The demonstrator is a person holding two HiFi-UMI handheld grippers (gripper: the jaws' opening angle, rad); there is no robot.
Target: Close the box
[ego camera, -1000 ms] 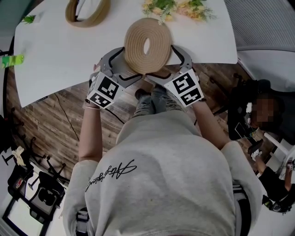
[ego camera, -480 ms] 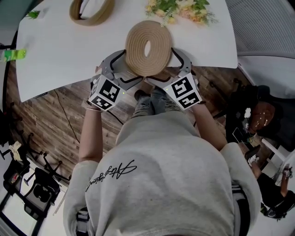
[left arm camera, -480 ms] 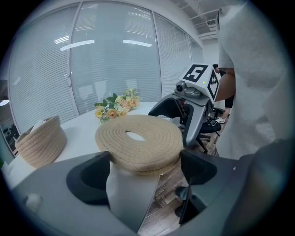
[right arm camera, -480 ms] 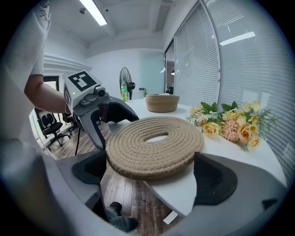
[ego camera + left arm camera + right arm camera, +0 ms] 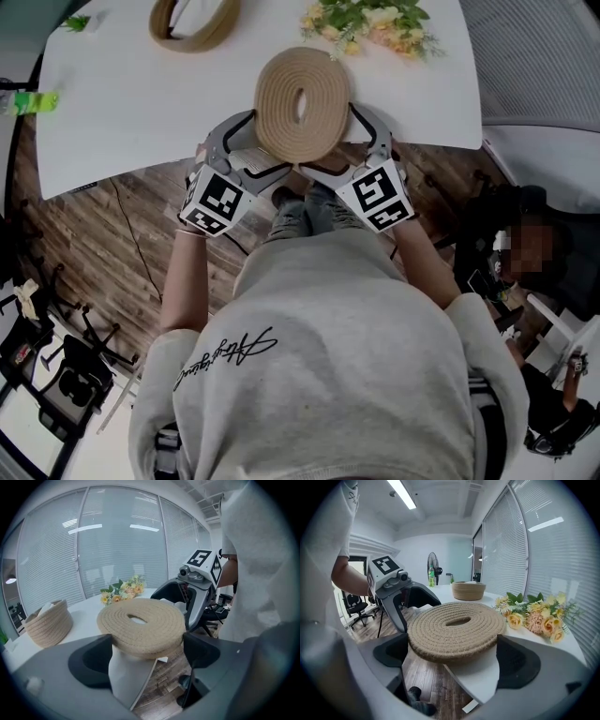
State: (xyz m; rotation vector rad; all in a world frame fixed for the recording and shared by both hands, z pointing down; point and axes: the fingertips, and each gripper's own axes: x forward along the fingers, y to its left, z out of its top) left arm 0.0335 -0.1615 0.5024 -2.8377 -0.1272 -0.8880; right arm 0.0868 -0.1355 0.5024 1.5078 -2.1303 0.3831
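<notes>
A round woven rope lid (image 5: 281,127) with a slot in its middle hangs over the near edge of the white table (image 5: 141,103). My left gripper (image 5: 251,150) grips it from the left and my right gripper (image 5: 354,141) from the right. In the left gripper view the lid (image 5: 140,625) fills the gap between the jaws of the left gripper (image 5: 147,648). The right gripper view shows the lid (image 5: 454,627) likewise wedged in the right gripper (image 5: 452,656). The open woven basket (image 5: 192,23) stands at the table's far left, apart from the lid.
A bunch of yellow and pink flowers (image 5: 375,19) lies at the far right of the table. A green item (image 5: 28,101) sits at its left edge. Wooden floor, chair bases (image 5: 75,375) and a seated person (image 5: 525,244) surround the table.
Both grippers have carried the lid a little farther over the table, and both still grip it. The basket and flowers have not moved.
</notes>
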